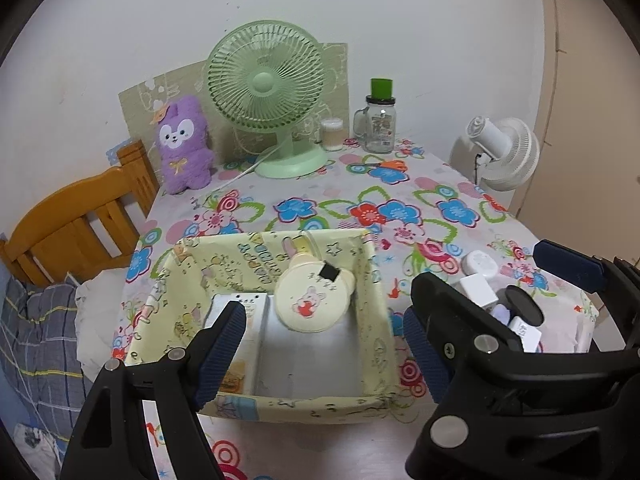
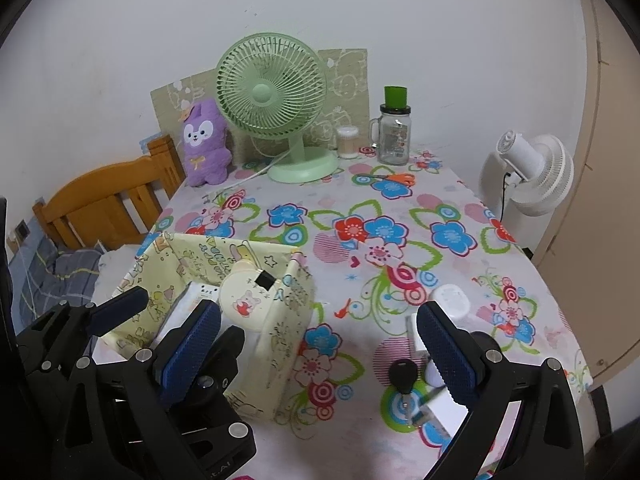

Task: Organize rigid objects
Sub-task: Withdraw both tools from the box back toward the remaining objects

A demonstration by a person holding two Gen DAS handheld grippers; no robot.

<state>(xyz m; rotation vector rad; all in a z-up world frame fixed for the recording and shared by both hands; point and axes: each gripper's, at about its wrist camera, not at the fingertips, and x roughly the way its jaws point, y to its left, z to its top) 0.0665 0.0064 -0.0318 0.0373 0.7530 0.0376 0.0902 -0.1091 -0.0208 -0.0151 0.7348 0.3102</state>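
Left wrist view: the left gripper (image 1: 324,340) gapes empty over the yellow fabric box (image 1: 376,304) at lower centre, which holds a round cream case (image 1: 310,300). Right wrist view: the right gripper (image 2: 320,348), wide and empty, hangs near a black key (image 2: 404,376).

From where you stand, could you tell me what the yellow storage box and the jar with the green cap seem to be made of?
Yellow storage box: probably printed fabric or paper over a stiff board; matte, with slightly wavy walls and a grey base.
Jar: apparently clear glass, perhaps hard plastic; glossy and see-through, with a moulded handle. Its green cap looks like smooth plastic.
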